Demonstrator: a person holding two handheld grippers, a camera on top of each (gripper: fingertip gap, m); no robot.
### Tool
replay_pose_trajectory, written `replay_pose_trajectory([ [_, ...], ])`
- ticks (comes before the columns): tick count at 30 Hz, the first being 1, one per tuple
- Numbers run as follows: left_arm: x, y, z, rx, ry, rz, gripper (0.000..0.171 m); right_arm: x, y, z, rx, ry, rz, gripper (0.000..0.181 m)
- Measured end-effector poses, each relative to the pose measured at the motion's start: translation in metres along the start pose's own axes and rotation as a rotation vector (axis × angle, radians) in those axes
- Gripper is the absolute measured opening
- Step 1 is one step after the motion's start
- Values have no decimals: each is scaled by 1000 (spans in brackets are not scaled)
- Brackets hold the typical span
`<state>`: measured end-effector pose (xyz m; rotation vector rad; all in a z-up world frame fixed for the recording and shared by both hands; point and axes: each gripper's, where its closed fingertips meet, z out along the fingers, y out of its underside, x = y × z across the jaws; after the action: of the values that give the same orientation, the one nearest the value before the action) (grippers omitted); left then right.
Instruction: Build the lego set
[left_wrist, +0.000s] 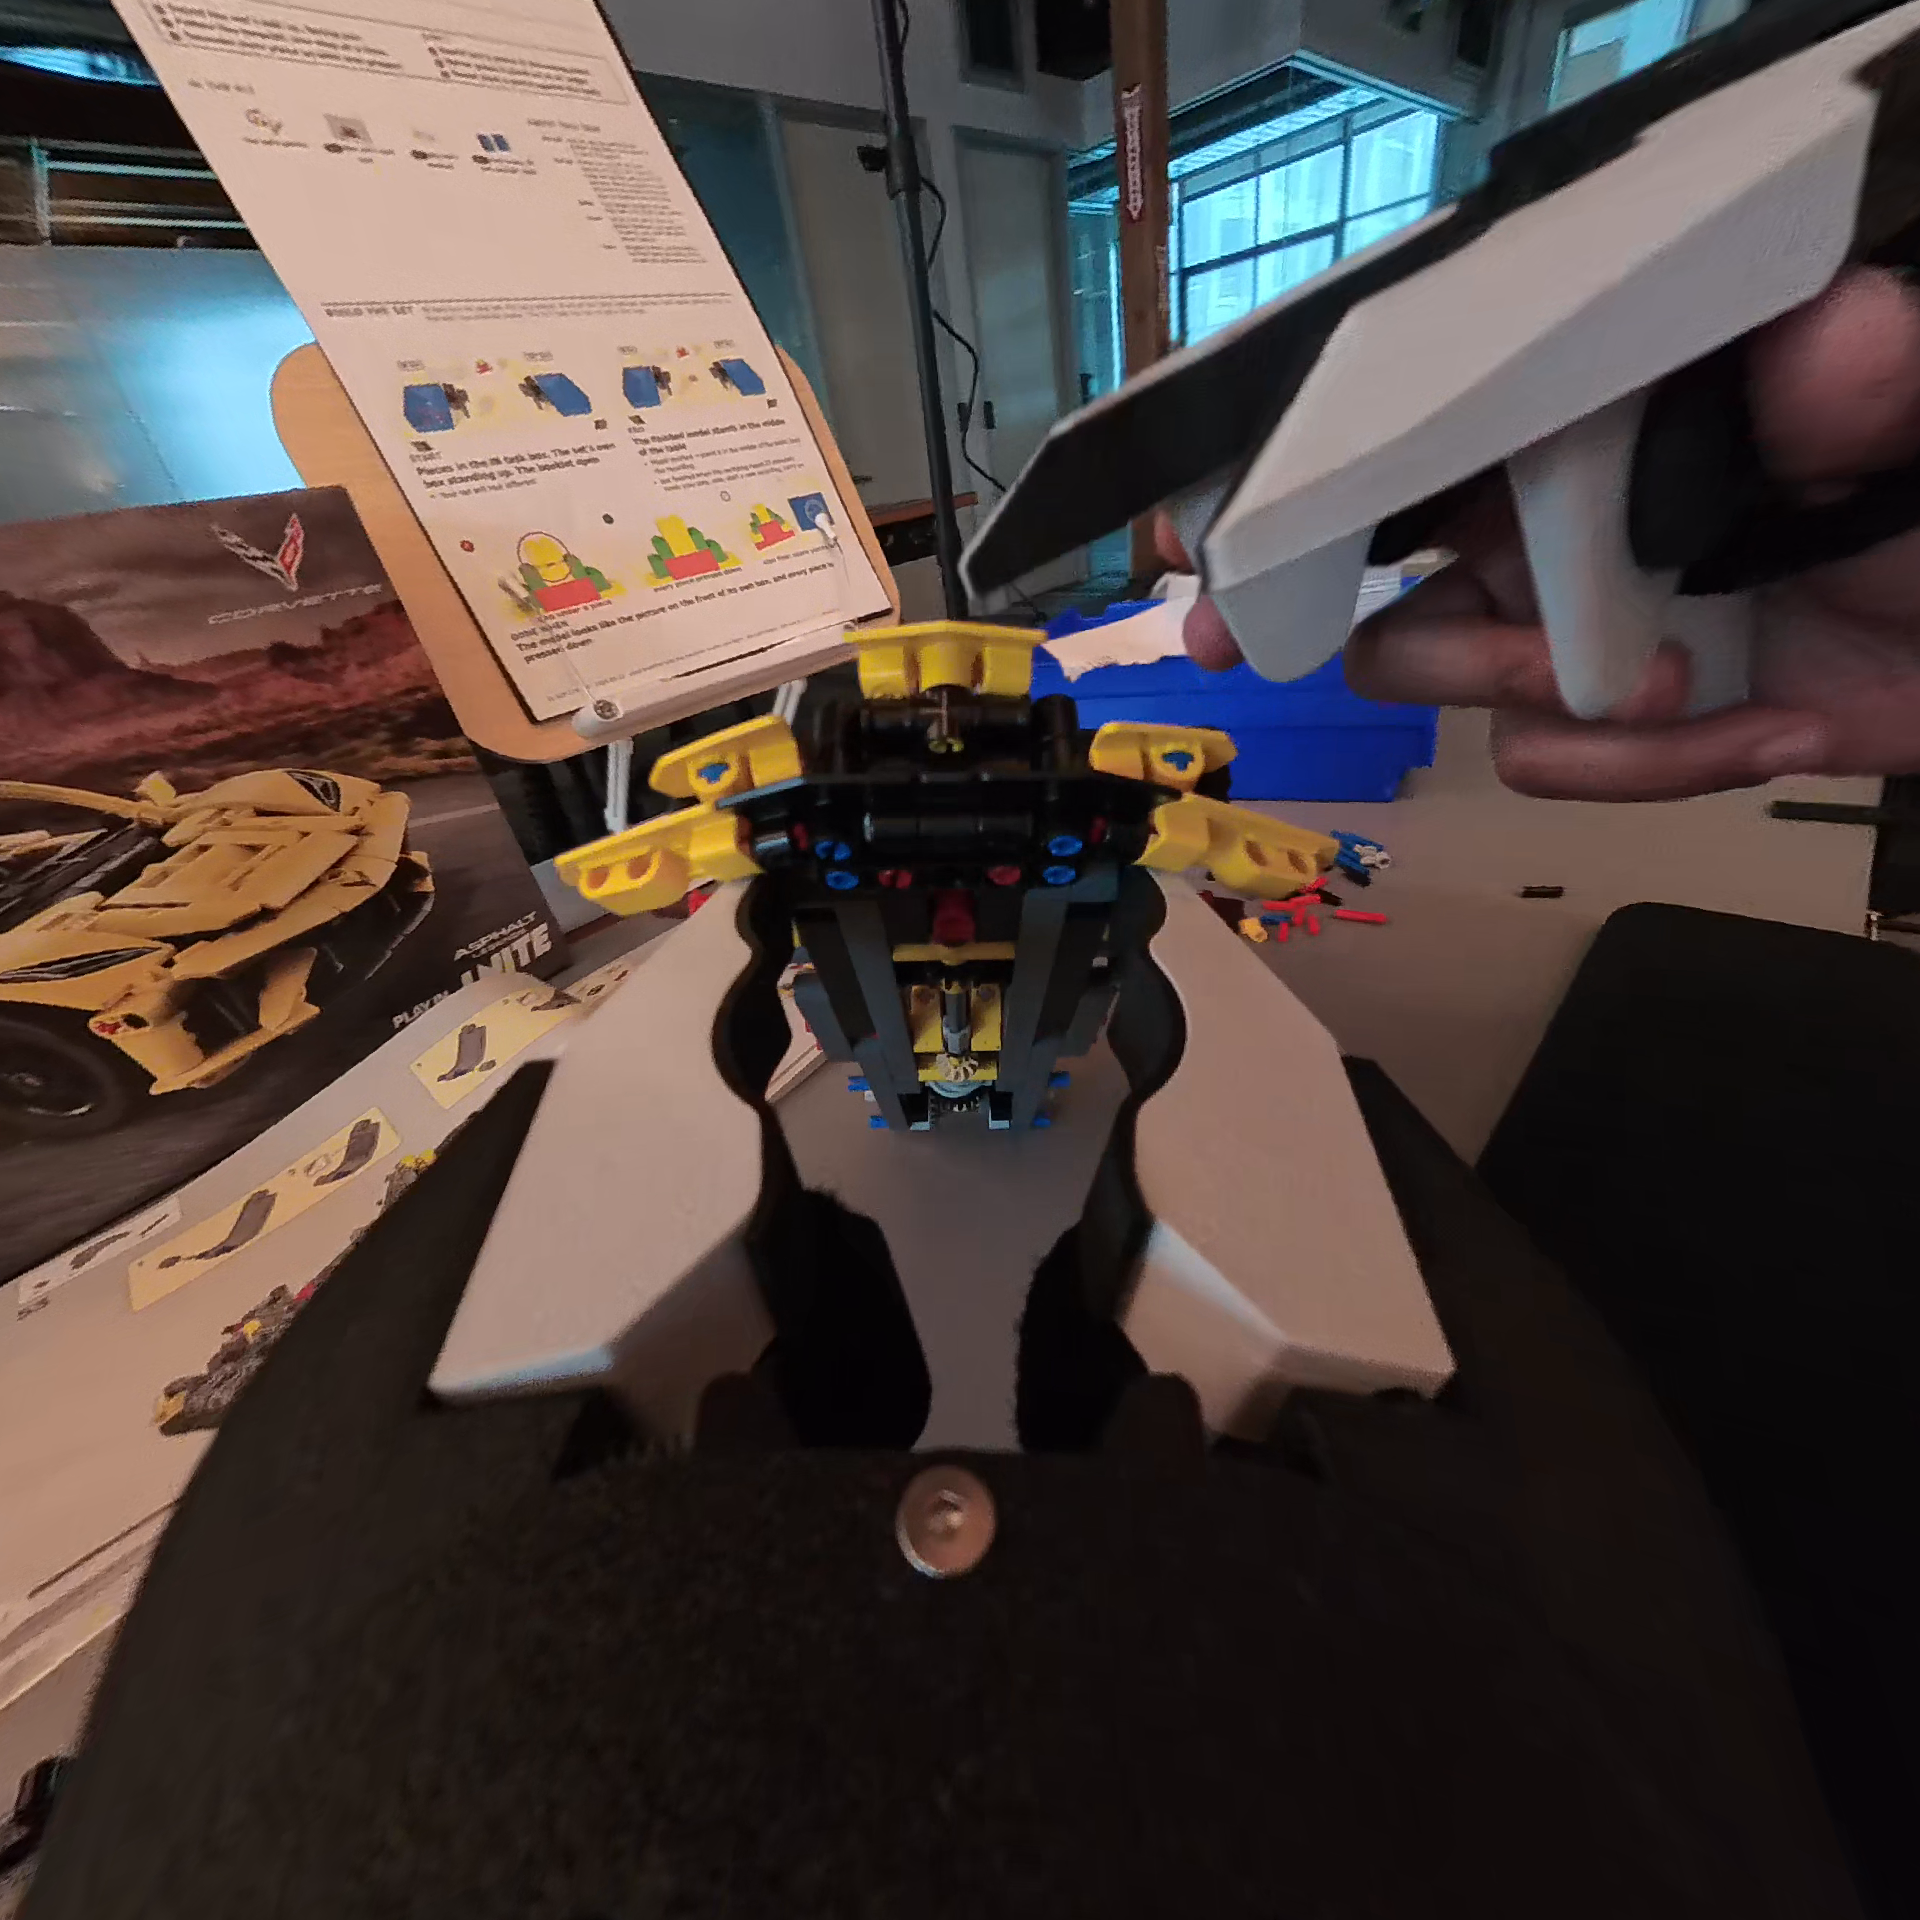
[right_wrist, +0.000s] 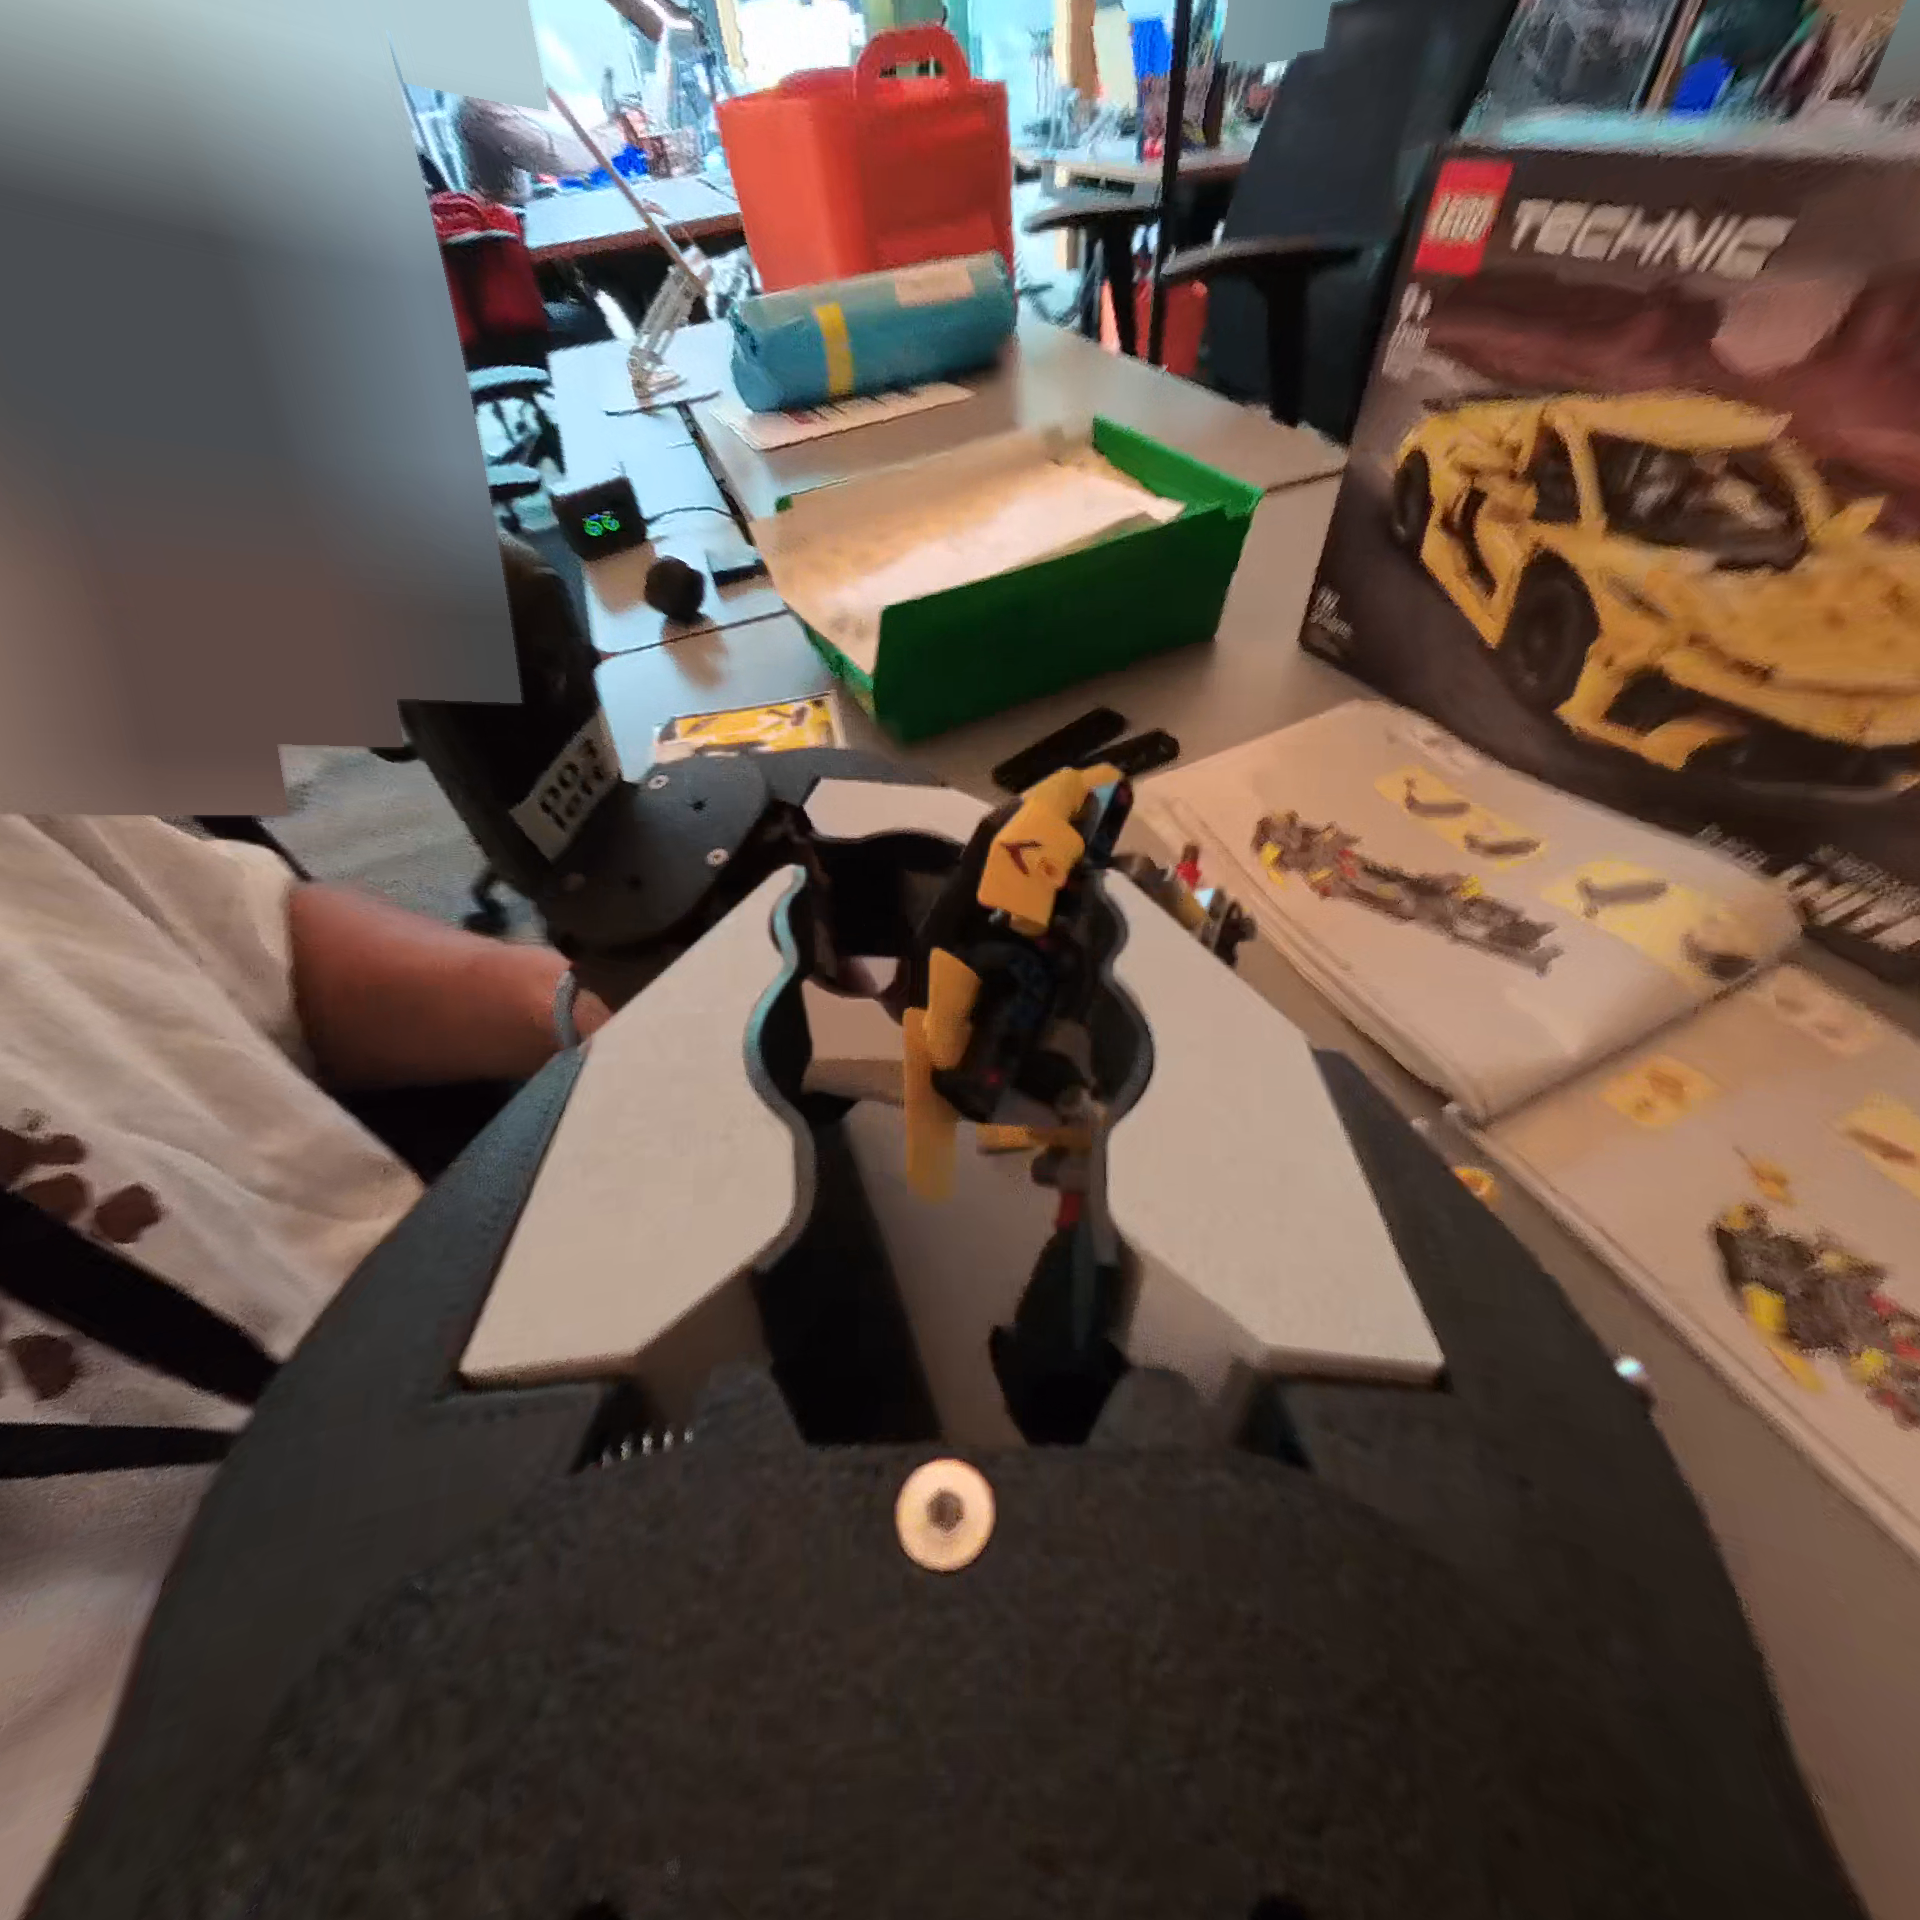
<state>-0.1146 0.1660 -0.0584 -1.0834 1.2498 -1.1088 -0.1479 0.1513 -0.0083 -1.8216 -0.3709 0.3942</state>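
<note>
Gripping the half-built Lego car chassis (left_wrist: 940, 883) upright above the tabletop (left_wrist: 1455, 977).
Left gripper (left_wrist: 940, 997) fingers clamped on it for steadiness; right gripper (right_wrist: 951, 997) fingers apart, surrounding it.

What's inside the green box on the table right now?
The green box stands open, showing white paper or bags lying across its top. Anything beneath that white layer is covered, so loose pieces cannot be confirmed.

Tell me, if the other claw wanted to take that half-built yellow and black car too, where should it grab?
Probably the black cross frame near the top, coming from above. The left gripper already clamps the narrow dark chassis lower down, and the yellow panels jut out at angles, so they look easier to knock loose.
</note>
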Motion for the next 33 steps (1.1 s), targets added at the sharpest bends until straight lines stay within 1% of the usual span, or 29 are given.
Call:
replay_pose_trajectory([
  [2, 1, -1, 1, -17, -31, -11, 58, 4, -2, -1, 9, 94, -105, 43],
  [4, 4, -7, 6, -44, -55, -4, 58, 10, 1, -3, -17, 170, -165, 44],
  [8, 13, -20, 24, -127, -113, 47, 58, 16, 2, -18, -36, 216, -182, 54],
  [13, 30, -27, 41, -189, -134, 157, 58, 35, 5, -40, -84, 337, -258, 49],
  [16, 37, -28, 45, -208, -136, 202, 58, 42, 10, -46, -145, 400, -334, 47],
  [21, 43, -28, 46, -226, -153, 264, 58, 50, 17, -50, -252, 532, -529, 42],
  [27, 42, -25, 47, -238, -170, 283, 58, 52, 20, -51, -305, 557, -533, 37],
  [32, 40, -23, 46, -222, -155, 276, 58, 52, 20, -48, -287, 575, -514, 37],
  [33, 40, -22, 44, -214, -145, 270, 58, 49, 20, -47, -276, 559, -492, 37],
])
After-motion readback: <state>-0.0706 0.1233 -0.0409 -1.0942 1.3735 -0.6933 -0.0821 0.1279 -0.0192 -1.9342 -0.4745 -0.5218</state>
